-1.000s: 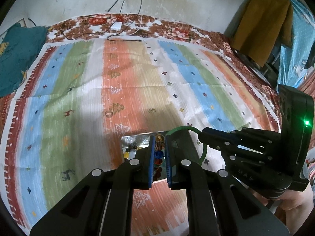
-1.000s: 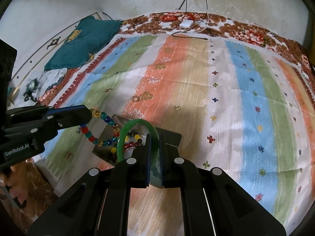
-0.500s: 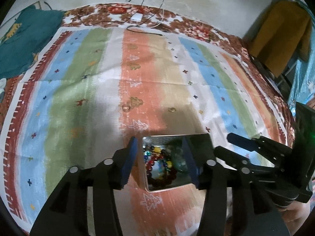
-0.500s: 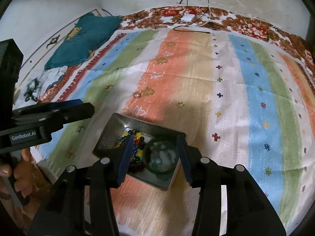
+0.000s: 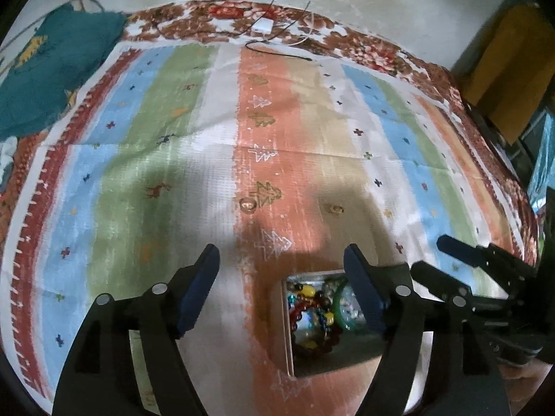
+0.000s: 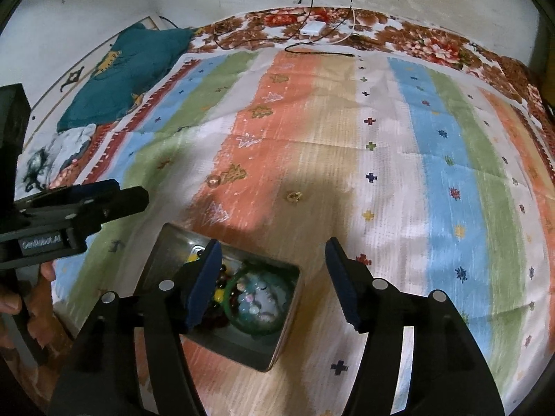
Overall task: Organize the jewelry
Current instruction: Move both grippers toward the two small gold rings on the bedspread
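The left gripper (image 5: 281, 291) has its jaws opening with nothing between them, and the colourful bead bracelet (image 5: 312, 315) and round green bangle (image 6: 258, 300) lie in the small metal tin (image 6: 166, 253) on the striped bed cover (image 6: 381, 138). The right gripper (image 6: 274, 280) opens empty too. The drop-off step looks done; next, I think, come the two small rings (image 6: 213, 181) lying further out

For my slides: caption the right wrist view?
Right gripper opening above metal tin holding green bangle and beads.
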{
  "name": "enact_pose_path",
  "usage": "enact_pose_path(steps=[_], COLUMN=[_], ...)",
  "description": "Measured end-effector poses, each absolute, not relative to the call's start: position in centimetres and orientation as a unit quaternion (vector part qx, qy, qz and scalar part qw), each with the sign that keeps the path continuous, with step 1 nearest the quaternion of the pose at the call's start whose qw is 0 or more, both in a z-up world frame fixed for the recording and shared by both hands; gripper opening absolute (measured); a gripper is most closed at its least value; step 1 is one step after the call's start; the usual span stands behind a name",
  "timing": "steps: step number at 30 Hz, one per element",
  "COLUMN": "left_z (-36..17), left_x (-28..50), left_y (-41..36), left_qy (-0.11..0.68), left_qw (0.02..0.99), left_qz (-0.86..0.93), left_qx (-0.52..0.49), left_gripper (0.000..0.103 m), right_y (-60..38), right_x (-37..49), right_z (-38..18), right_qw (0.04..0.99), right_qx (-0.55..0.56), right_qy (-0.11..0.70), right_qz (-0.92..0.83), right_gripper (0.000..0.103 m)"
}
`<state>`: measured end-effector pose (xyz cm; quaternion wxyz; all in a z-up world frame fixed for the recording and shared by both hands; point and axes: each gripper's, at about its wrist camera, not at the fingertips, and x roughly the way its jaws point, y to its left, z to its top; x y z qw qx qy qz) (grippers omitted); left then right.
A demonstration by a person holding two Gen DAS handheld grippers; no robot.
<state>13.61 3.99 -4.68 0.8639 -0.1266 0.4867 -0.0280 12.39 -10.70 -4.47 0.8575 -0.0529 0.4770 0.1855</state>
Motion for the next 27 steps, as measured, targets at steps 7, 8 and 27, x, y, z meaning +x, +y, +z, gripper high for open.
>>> enact_pose_path(steps=[7,8,27], left_z=[-5.8,-5.9,-8.9], left_x=[15.6,15.8,19.0], left_y=[5.0,5.0,5.6], left_qy=[0.499,0.5,0.53], left_qw=[0.854,0.855,0.835], left_qz=[-0.016,-0.013,-0.01], left_qx=[-0.143,-0.139,-0.149], left_gripper=[0.08,0.081,0.086], right_y=[-11.2,-11.4,-10.1], right_x=[14.3,14.6,18.1], right_z=[-4.8,-4.8,-6.8], right_qw=[0.855,0.856,0.842], right_qx=[-0.046,-0.043,-0.07], right_qy=[0.486,0.487,0.504], right_qz=[0.175,0.171,0.179], right_gripper=[0.067,0.069,0.077])
